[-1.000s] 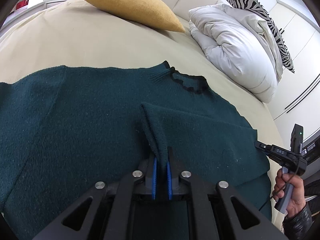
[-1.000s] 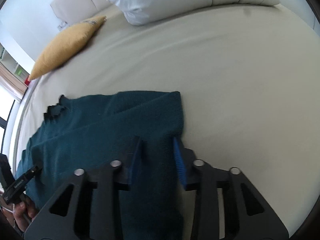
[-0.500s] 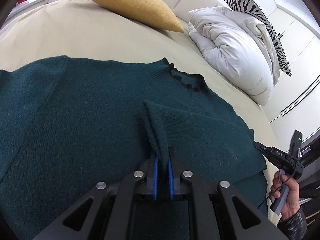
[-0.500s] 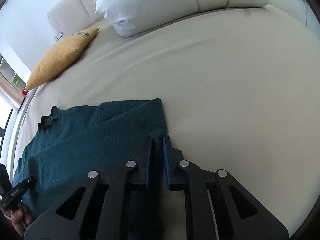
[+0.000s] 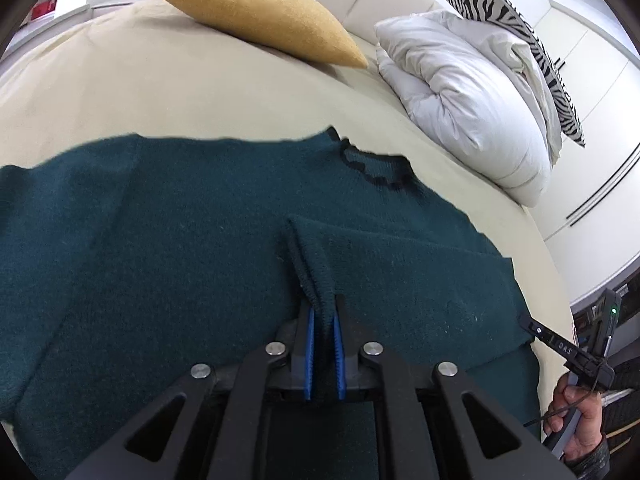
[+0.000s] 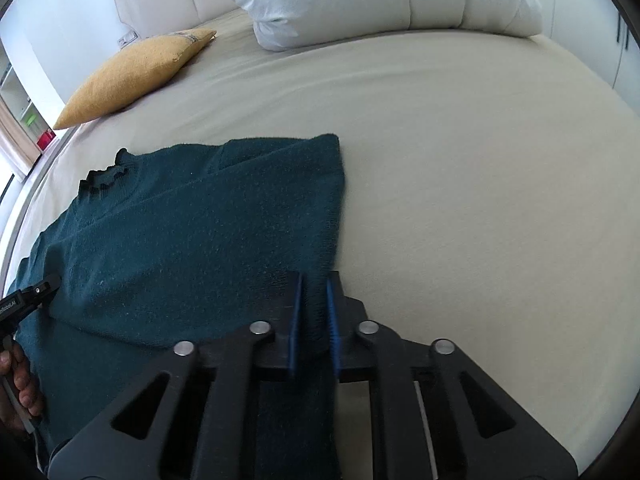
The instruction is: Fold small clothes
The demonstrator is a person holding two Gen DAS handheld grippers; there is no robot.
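The big bed (image 6: pixel 460 128) is holding the green sweater (image 5: pixel 168 240), near its front edge. The left gripper (image 5: pixel 323 322) is pinching the folded sleeve cuff. The right gripper (image 6: pixel 314 312), open a moment ago, is now pinching the sweater's right edge, so both are ready for 1 fold.

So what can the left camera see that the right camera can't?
Only the left wrist view shows the black-and-white zebra-striped pillow and the left tongs, shut on a raised fold of knit. Only the right wrist view shows the right tongs, shut on the sweater's edge, and the red box beside the bed. Both show the dark teal knitted sweater, mustard-yellow cushion, puffy white duvet and beige bed sheet.
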